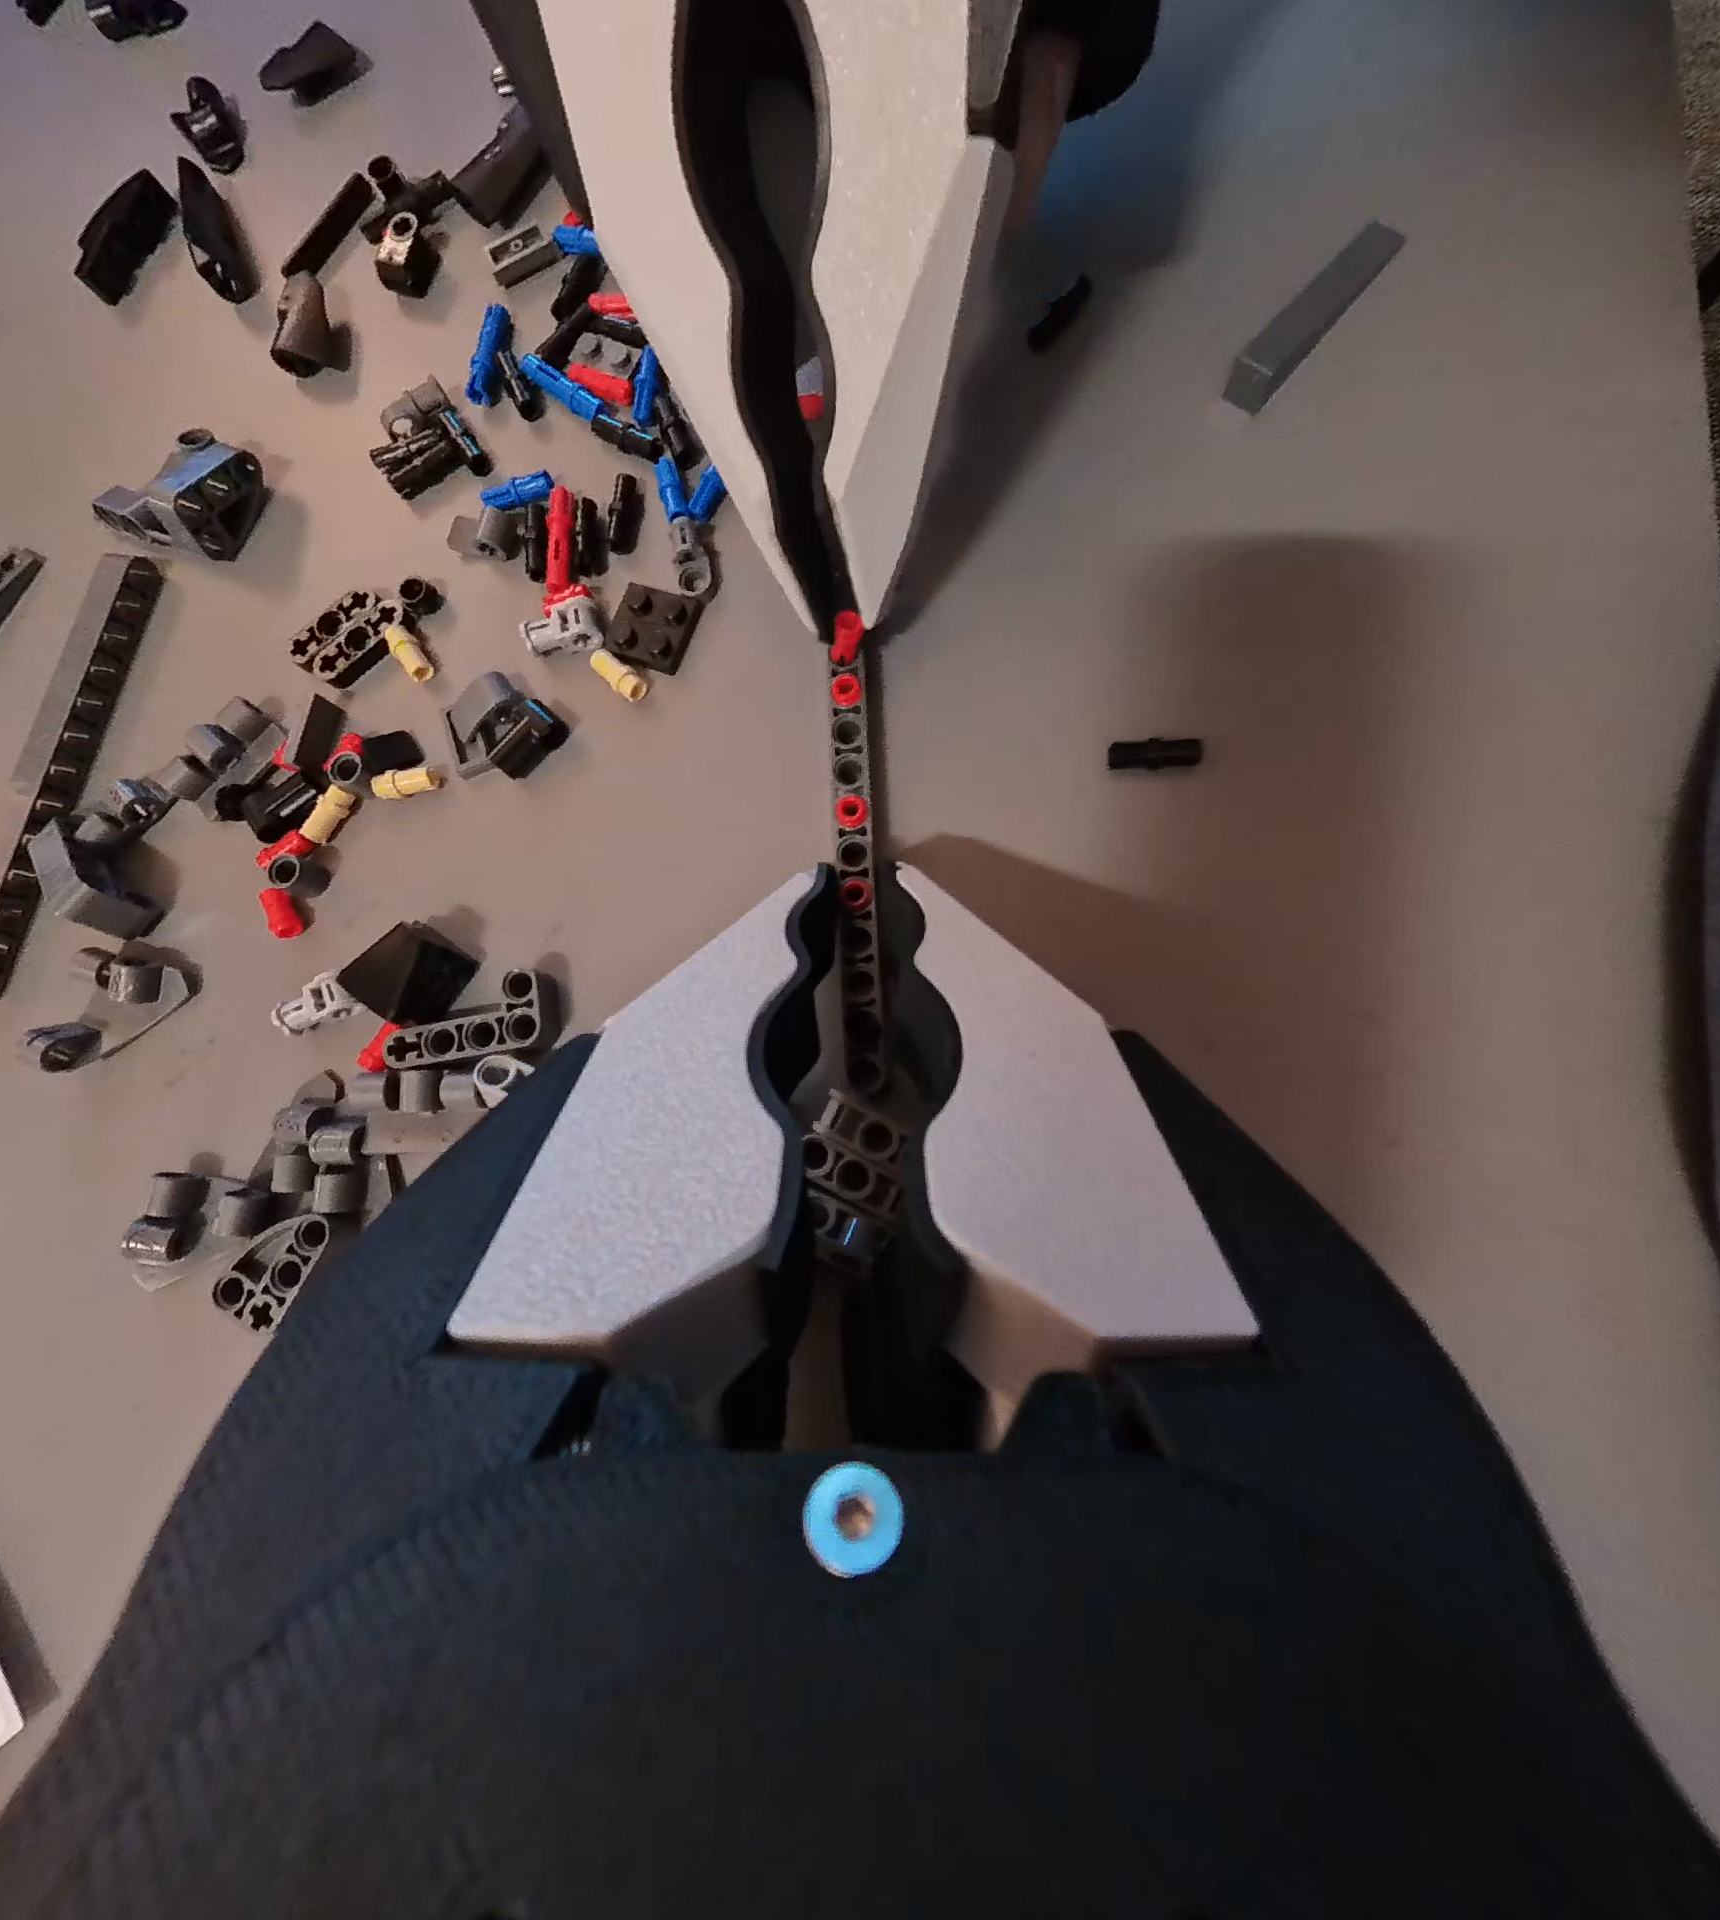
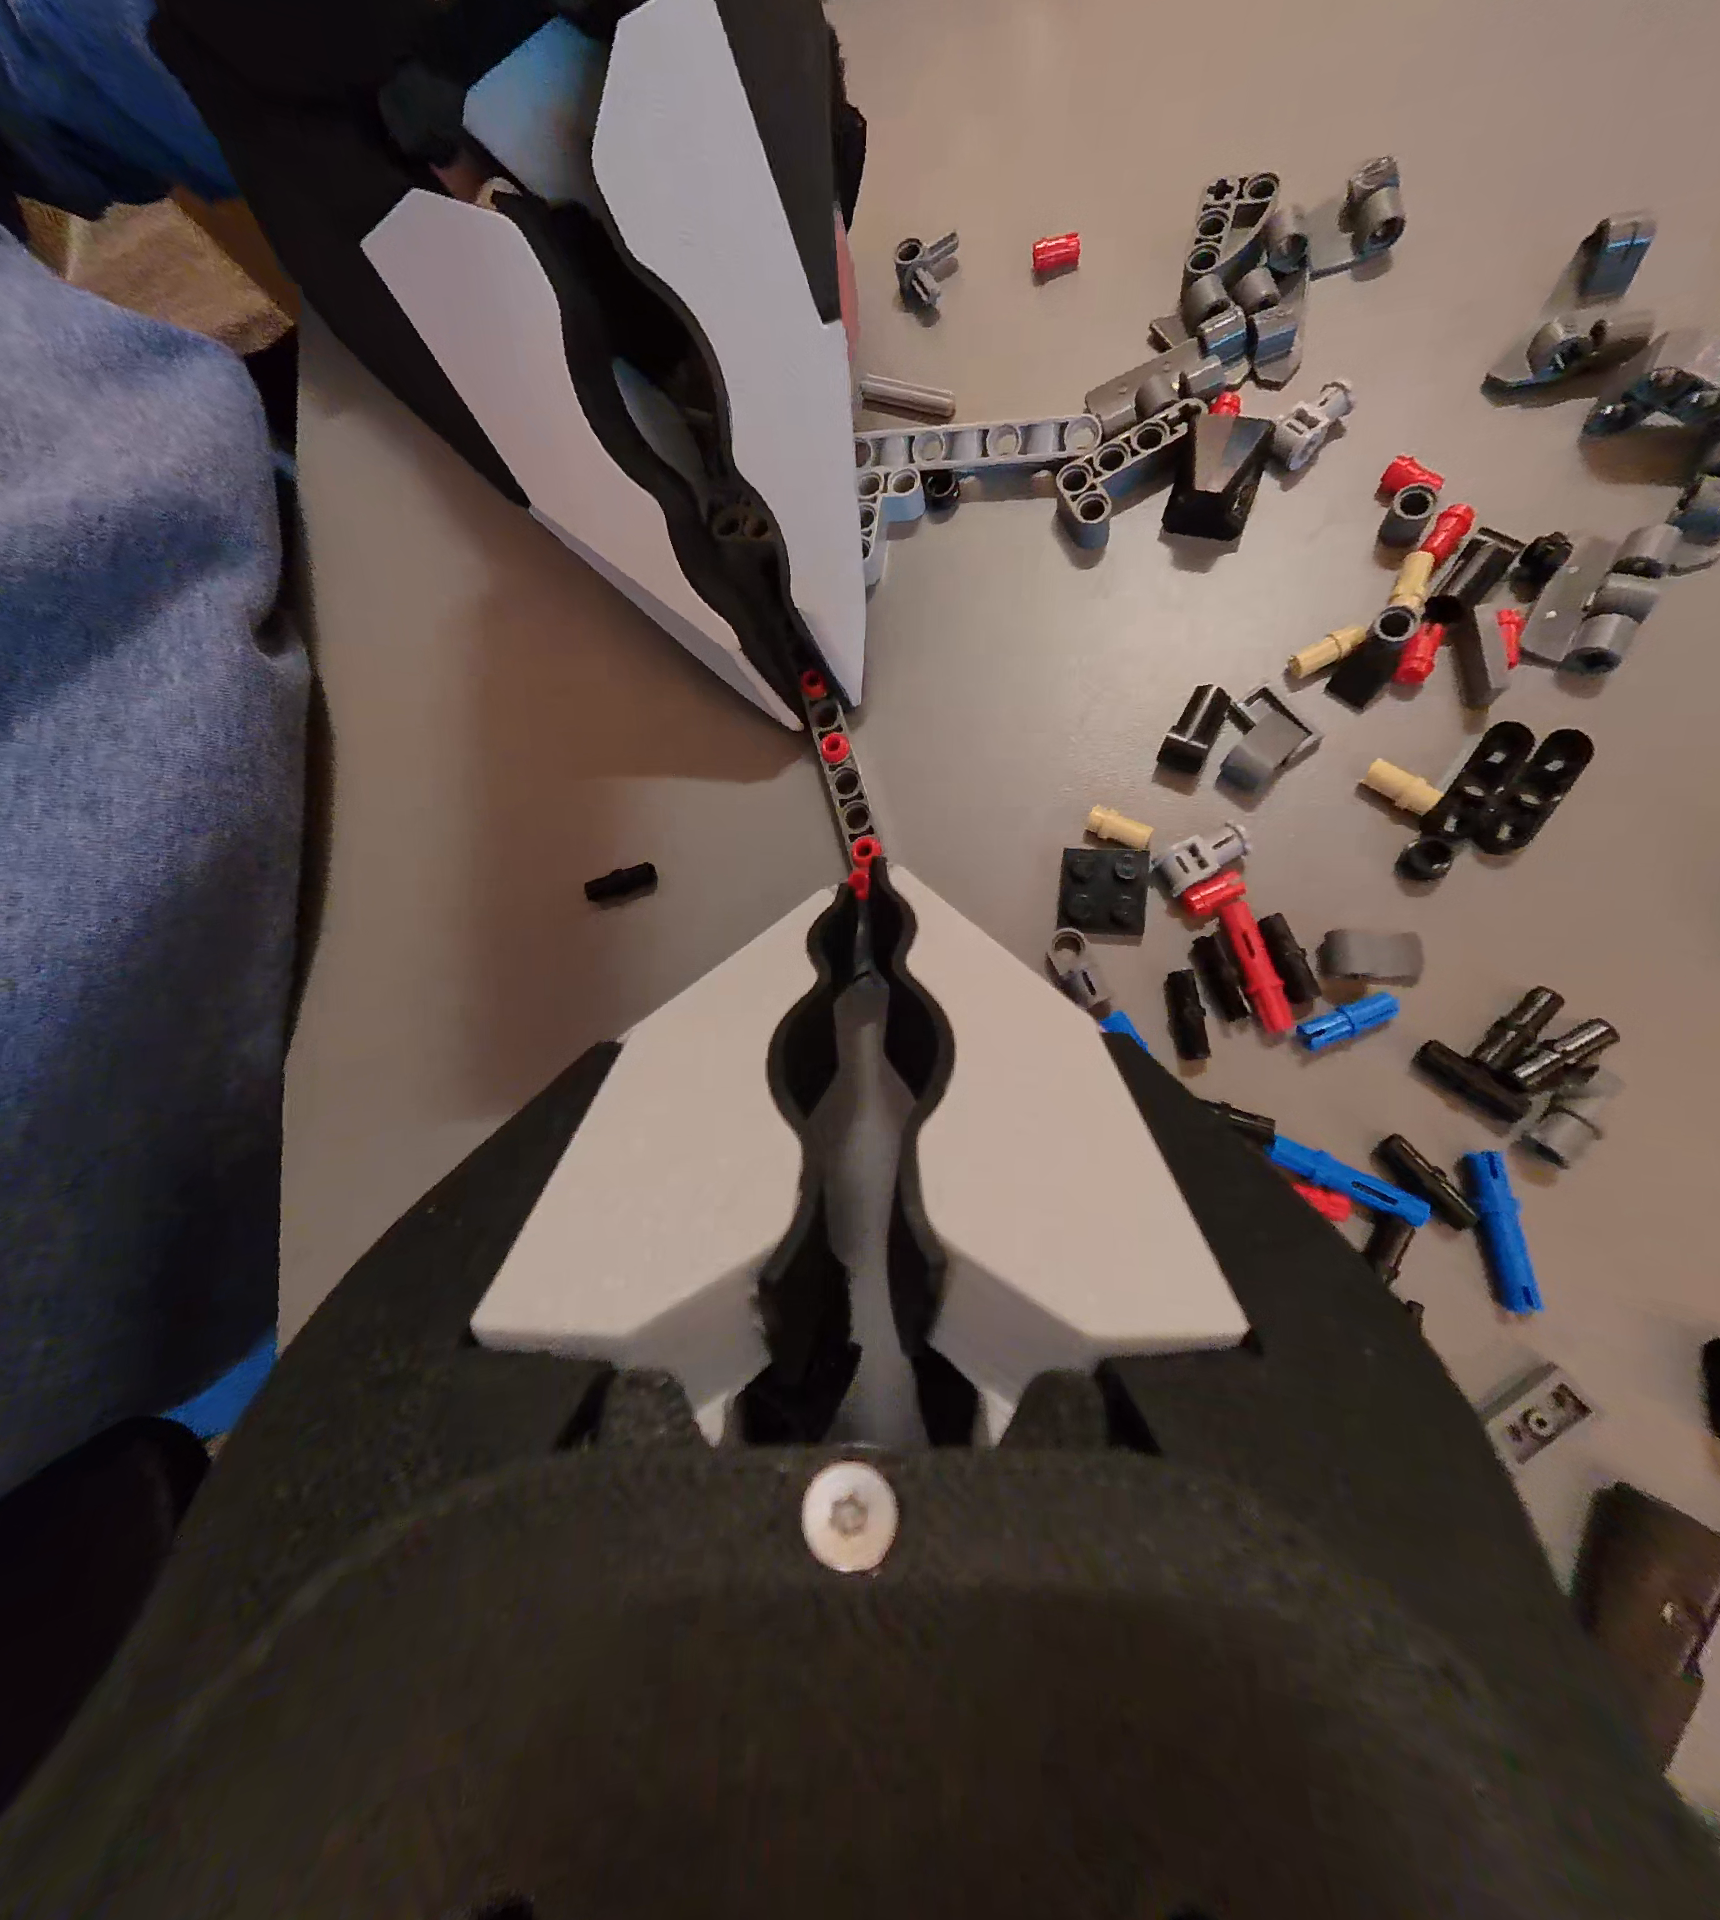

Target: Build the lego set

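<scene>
Left claw [image 1: 854, 883] clamped narrow on dark grey holed beam [image 1: 850, 769], held in air over grey tabletop [image 1: 1251, 582]. Right claw [image 2: 861, 883] pinched on red pin [image 2: 858, 871] at beam's far end; more red pins sit in beam holes. Loose pieces pile [image 1: 336, 644] spread on tabletop to left. Lone black pin [image 1: 1154, 752] near beam, apart from it.
</scene>
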Demonstrator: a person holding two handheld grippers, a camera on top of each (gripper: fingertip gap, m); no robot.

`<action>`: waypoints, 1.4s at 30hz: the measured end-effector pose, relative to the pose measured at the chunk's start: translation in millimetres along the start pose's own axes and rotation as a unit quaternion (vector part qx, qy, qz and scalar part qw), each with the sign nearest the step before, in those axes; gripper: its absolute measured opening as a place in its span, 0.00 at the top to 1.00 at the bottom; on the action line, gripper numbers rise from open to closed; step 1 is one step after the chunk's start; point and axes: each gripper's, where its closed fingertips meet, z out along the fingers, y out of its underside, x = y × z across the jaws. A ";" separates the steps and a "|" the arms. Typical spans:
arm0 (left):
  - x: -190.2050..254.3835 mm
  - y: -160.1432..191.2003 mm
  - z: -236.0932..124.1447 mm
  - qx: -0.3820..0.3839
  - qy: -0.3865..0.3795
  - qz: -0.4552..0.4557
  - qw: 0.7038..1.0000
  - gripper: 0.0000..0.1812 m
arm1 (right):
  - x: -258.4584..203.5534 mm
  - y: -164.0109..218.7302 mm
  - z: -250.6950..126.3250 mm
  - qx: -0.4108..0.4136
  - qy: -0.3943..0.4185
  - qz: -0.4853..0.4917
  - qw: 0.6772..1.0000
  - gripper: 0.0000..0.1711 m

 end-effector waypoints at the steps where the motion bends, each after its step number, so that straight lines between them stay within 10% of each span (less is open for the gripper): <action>1: 0.1 -0.1 0.0 0.000 0.000 0.000 1.000 0.96 | -0.5 0.1 -0.1 0.001 -0.009 0.003 1.000 1.00; 29: -8.1 -2.2 1.9 0.003 0.009 -0.008 1.000 0.97 | -3.0 -15.0 -13.5 0.033 -0.006 -0.011 0.999 1.00; 42: -39.8 -26.1 -58.5 0.086 -0.041 -0.061 0.994 0.76 | -17.6 -43.3 -27.1 0.081 0.009 -0.043 0.996 0.99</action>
